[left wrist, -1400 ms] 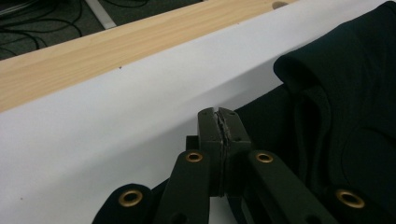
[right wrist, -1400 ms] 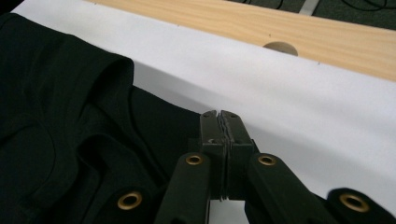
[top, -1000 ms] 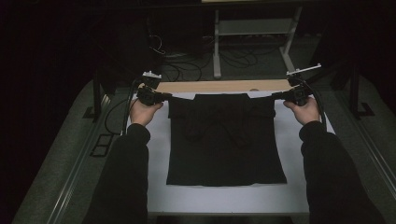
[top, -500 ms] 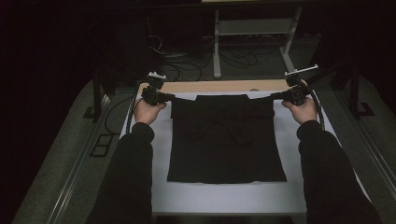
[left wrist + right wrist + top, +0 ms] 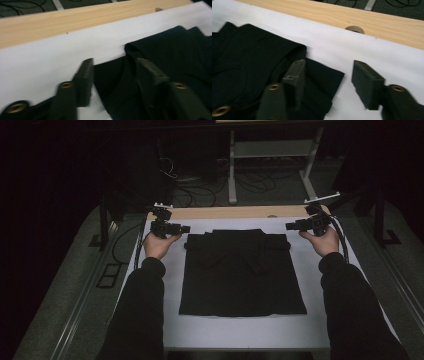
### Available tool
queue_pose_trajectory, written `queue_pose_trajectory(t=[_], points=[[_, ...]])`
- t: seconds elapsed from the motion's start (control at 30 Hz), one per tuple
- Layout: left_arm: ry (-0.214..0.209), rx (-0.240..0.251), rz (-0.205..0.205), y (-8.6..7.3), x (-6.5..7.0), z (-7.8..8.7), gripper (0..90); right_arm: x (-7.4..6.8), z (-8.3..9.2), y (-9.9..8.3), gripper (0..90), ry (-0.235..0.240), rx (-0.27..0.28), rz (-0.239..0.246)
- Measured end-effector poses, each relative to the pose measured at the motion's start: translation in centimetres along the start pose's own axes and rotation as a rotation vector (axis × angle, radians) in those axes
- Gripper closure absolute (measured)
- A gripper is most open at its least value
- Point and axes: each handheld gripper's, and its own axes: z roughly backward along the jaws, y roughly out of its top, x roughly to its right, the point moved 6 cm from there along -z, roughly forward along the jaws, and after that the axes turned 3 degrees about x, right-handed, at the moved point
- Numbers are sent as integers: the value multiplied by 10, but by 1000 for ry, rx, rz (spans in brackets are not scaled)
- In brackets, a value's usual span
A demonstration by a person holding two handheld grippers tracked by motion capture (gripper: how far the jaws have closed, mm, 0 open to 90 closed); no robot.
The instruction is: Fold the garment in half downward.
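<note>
Left gripper (image 5: 186, 228): jaws parted, having just been opening; in the left gripper view (image 5: 113, 72) the folded sleeve edge of the black garment (image 5: 242, 270) lies between the jaws, with no pad pressing on it; nothing held. Right gripper (image 5: 288, 226): jaws likewise parted, just opened; in the right gripper view (image 5: 328, 72) the garment's other sleeve corner (image 5: 322, 75) lies in the gap, closer to the left-hand jaw; released. Black garment: folded, flat, squared, centred on the white sheet (image 5: 240, 332); sleeves turned in at the far end, hem nearest the person. Edges: bare white margin on all four sides of the garment, widest at the near end; narrow strips at left and right beside each hand. Wooden table edge (image 5: 235, 212): bare strip beyond the sheet's far border, with a round hole (image 5: 355, 29) in it. Surroundings: cables on the dark floor (image 5: 200, 195) past the table; a light metal stand (image 5: 272, 155) farther back, well apart from both grippers.
</note>
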Motion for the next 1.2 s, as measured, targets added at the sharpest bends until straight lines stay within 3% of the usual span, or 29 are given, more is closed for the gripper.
queue_pose_trajectory(t=[0.13,0.3,0.37,0.47,0.5,0.57,0.8,1.2], points=[[-61,33,4,1,6,5,292,-4,4,1,270,25,13,3],[-87,79,-6,2,14,10,137,-14,9,4,140,38,35,19],[-108,63,1,0,17,9,94,-19,11,6,127,47,43,29],[-102,50,-18,-1,21,9,0,-25,16,7,109,63,40,34],[-103,54,-25,-2,23,10,0,-28,18,7,71,81,40,33],[-100,69,-36,-2,25,11,0,-32,20,8,0,73,40,41],[-102,71,-55,-5,32,15,0,-41,25,7,0,93,63,59],[-145,71,-90,-7,47,14,0,-60,14,-10,0,150,32,93]])
